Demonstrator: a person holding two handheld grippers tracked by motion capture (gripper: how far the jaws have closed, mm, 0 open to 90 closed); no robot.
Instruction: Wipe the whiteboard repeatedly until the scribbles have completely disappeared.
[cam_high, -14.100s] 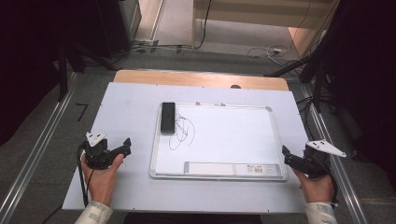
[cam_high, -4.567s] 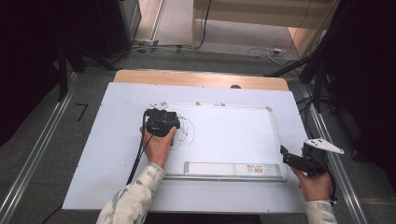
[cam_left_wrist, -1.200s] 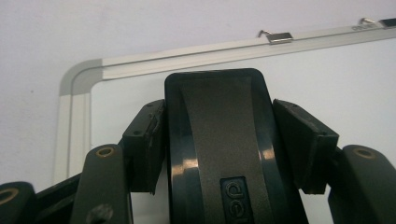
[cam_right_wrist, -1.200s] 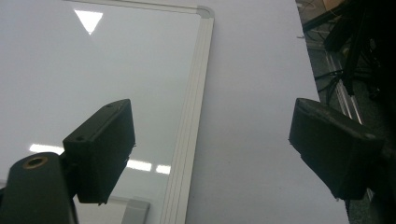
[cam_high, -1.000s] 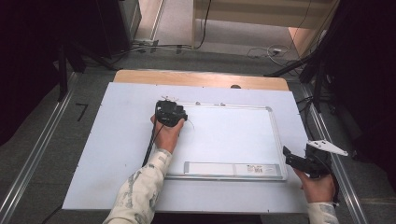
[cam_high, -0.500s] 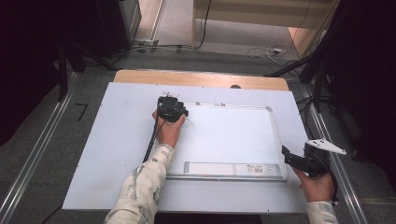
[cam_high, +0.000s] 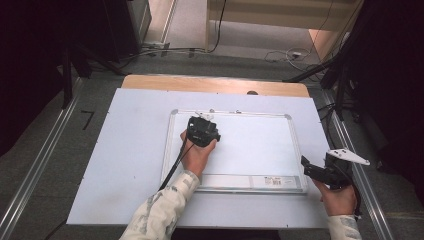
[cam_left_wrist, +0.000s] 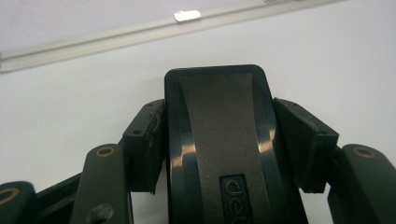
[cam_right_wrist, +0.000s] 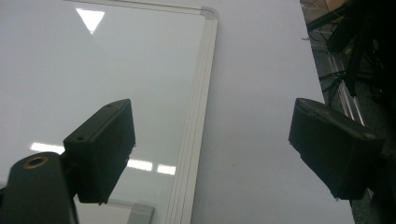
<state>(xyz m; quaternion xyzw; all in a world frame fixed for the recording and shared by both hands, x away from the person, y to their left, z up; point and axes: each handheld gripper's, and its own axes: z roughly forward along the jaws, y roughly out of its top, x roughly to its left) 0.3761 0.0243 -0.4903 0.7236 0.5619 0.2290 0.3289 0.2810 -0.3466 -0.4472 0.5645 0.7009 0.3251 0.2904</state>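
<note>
Jaws clamp eraser flat on whiteboard

The whiteboard lies bare across its centre and right half, giving open passage there. In the board's upper left corner the left gripper, clamped on a black eraser, blocks the way. The right gripper sits at the board's lower right corner.

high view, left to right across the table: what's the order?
Bare table → whiteboard's left frame edge → left gripper clamping the black eraser → bare whiteboard → right gripper, jaws open.
</note>
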